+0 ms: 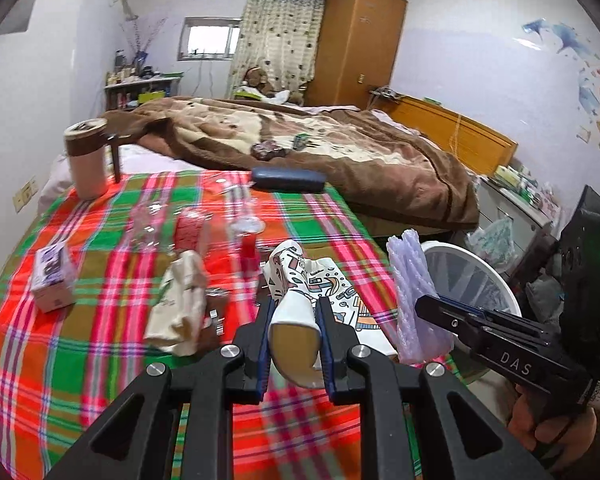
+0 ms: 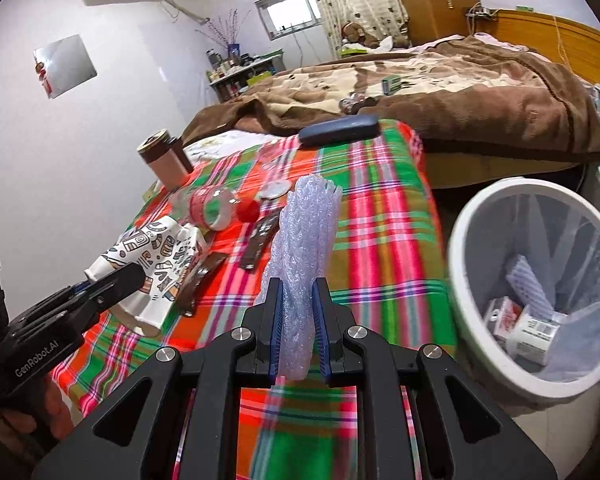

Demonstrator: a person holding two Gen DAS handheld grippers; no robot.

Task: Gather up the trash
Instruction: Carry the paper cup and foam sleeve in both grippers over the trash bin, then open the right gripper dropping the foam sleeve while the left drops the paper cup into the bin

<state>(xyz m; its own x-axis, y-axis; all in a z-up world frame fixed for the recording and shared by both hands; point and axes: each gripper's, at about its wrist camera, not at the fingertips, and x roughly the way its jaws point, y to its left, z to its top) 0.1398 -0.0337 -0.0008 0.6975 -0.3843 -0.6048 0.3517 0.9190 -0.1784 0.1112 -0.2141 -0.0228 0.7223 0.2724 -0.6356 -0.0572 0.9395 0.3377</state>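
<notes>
My left gripper is shut on a crushed paper cup with a colourful print, held above the plaid cloth. The same cup shows at the left of the right wrist view, in the left gripper. My right gripper is shut on a pale purple foam net sleeve, which stands up between its pads. That sleeve and the right gripper appear at the right of the left wrist view. A white bin with a clear liner stands right of the table, holding some trash.
On the cloth lie a plastic bottle with a red cap, a beige paper bag, a small box, dark wrappers, a tumbler and a blue case. A bed with a brown blanket lies behind.
</notes>
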